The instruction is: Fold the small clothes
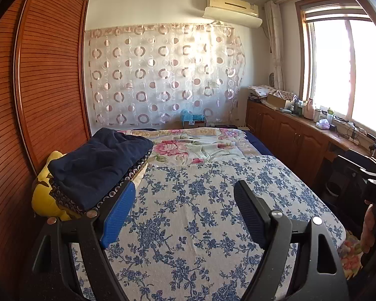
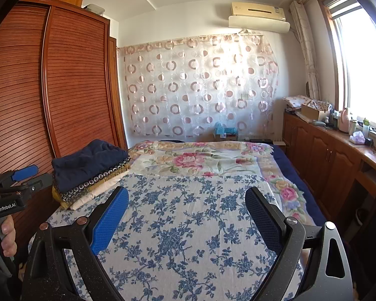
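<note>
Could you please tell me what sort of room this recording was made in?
It looks like a home bedroom: a bed under a blue-flowered cover fills the middle, a louvred wooden wardrobe stands along its left, and a stack of folded clothes lies on the bed.

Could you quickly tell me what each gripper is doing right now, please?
Left gripper: open, holding nothing, above the blue floral cloth.
Right gripper: open, holding nothing, above the same cloth.
</note>
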Motion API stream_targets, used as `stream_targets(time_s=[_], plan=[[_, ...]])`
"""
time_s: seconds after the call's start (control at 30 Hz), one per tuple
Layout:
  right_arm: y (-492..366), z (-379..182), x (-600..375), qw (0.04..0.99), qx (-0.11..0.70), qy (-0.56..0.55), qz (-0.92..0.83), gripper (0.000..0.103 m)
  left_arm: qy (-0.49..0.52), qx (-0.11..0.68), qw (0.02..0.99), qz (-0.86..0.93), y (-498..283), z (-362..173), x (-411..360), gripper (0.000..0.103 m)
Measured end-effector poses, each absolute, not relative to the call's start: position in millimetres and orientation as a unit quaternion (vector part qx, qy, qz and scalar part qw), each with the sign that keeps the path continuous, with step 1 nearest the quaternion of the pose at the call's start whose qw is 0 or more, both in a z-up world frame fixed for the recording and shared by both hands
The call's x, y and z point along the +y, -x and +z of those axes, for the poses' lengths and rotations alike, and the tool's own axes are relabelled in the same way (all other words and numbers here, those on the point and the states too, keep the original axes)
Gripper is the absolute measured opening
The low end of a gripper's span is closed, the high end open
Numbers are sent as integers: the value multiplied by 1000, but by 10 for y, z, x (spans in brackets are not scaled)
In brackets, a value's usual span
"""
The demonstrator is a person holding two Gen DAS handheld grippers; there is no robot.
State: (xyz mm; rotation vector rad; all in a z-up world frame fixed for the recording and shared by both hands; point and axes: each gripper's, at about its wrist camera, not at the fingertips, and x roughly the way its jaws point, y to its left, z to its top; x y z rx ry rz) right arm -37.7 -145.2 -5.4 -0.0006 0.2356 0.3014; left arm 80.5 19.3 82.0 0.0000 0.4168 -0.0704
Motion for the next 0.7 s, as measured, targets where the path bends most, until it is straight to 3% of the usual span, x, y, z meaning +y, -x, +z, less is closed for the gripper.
stream_targets(time_s=[0.7], plan=[[372, -77, -1504, 981, 119, 1, 154, 95, 0, 208, 978, -34, -803, 770, 189, 81]])
